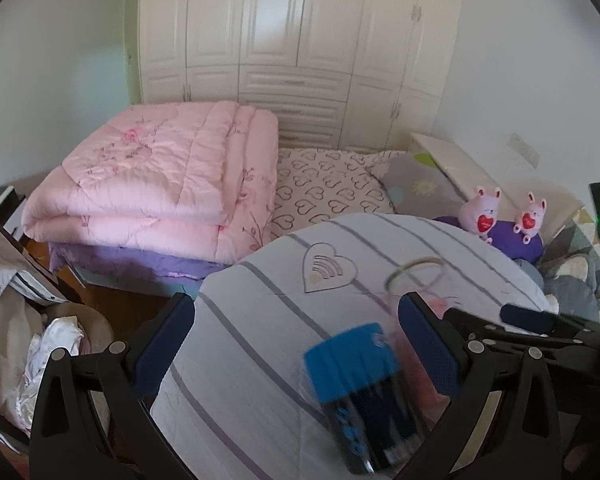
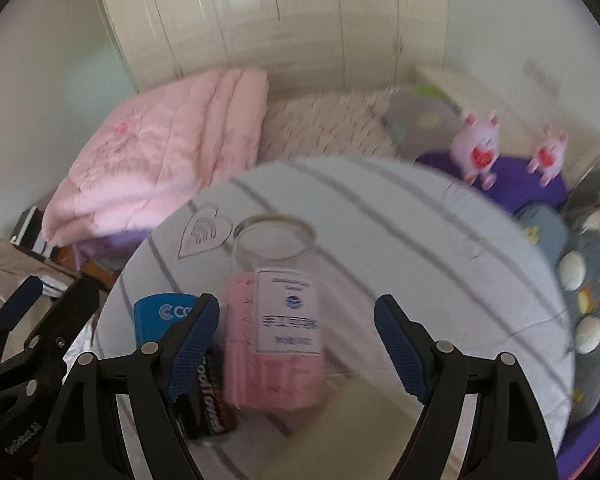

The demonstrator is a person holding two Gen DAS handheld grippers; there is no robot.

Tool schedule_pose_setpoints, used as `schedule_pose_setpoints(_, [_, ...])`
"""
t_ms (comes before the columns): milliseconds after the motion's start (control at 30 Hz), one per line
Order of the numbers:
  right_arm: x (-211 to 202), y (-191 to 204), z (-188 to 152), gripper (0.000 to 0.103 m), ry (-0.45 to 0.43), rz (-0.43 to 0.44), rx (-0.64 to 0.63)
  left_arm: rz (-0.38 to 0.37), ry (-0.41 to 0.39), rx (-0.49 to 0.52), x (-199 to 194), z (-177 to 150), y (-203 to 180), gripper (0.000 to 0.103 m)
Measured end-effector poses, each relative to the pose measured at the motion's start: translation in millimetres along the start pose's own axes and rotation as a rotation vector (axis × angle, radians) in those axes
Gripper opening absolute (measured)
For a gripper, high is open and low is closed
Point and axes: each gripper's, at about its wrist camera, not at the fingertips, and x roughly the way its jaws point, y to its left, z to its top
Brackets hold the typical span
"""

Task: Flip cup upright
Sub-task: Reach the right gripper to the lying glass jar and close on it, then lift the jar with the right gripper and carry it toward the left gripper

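Blurred by motion, the left gripper [image 1: 296, 348] stood with fingers spread and holding nothing, a dark can with a blue band [image 1: 356, 392] lying between them, its lower end cut off. The right gripper [image 2: 296, 344] was likewise spread wide and empty. Between its fingers, nearer the left one, the clear cup [image 2: 274, 312] with a pink lower part stood upright on the striped cloth [image 2: 420, 248], mouth up, long axis vertical, label unreadable.

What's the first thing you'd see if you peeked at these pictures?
Probably the clear cup with the pink bottom, standing on the striped cloth between the open right gripper fingers. Next, the blue-and-black can beside it, and the big pink quilt folded on the bed.
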Motion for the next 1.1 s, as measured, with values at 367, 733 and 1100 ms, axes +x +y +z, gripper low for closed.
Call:
schedule_pose_setpoints(367, [54,-6,6,0.081,0.186,0.043,0.09,-0.044,0.099,-0.011,49,1,13,0.103])
schedule_pose_setpoints(733, [58,-8,2,0.071,0.187,0.075,0.096,-0.058,0.095,-0.038,35,1,13,0.103])
schedule_pose_setpoints(1100, [-28,11,-1,0.071,0.032,0.073,0.065,-0.089,0.02,-0.023,-49,3,6,0.103])
